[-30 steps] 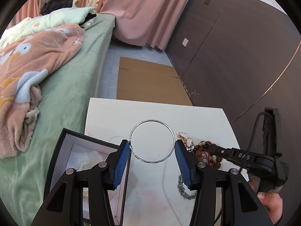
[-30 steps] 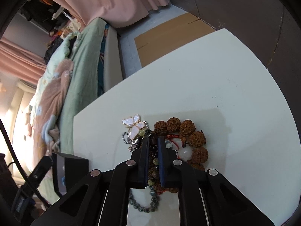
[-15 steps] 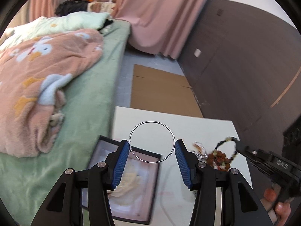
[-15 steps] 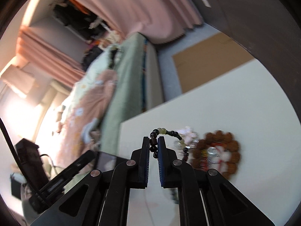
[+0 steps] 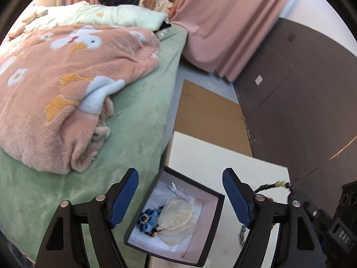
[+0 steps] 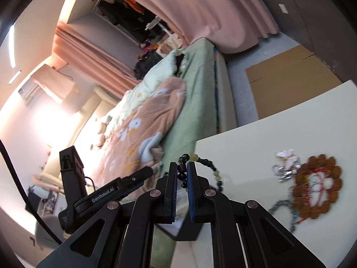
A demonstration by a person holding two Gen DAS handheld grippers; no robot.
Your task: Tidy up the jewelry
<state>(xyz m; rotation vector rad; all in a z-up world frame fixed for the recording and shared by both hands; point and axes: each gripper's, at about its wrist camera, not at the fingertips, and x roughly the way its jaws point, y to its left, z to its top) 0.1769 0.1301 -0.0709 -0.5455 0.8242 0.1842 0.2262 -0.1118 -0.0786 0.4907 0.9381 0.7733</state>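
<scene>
Clearly the risk sits with what hangs in the air. At the lower left of the left wrist view, the left gripper (image 5: 179, 197) has its 2 blue-padded fingers (image 5: 123, 195) spread wide with nothing between them, hovering above the edge where the green bed (image 5: 125, 138) meets the white counter (image 5: 223, 160). Between those fingers, lower centre, lies the open black-rimmed jewelry box with a pale lining (image 5: 209, 223), already holding a blue beaded piece (image 5: 149, 220) and a cream translucent pouch (image 5: 176, 217). The box seems to overhang the counter's edge toward the bed, so a nudge from either gripper might tip it off.

In the right wrist view, lower centre, the right gripper (image 6: 182, 174) is clamped on the dark-and-pale-green beaded bracelet (image 6: 202, 160), pinching only 1 or 2 beads while the rest of the loop dangles to the right. Such a narrow hold on round beads could slip, and a swinging loop may catch the box rim or land half outside it.

At the right of that view, the brown seed-bead bracelet (image 6: 316, 196), the butterfly brooch (image 6: 286, 159) and a silver chain (image 6: 281, 207) remain on the counter, blurred, close enough together to tangle.
</scene>
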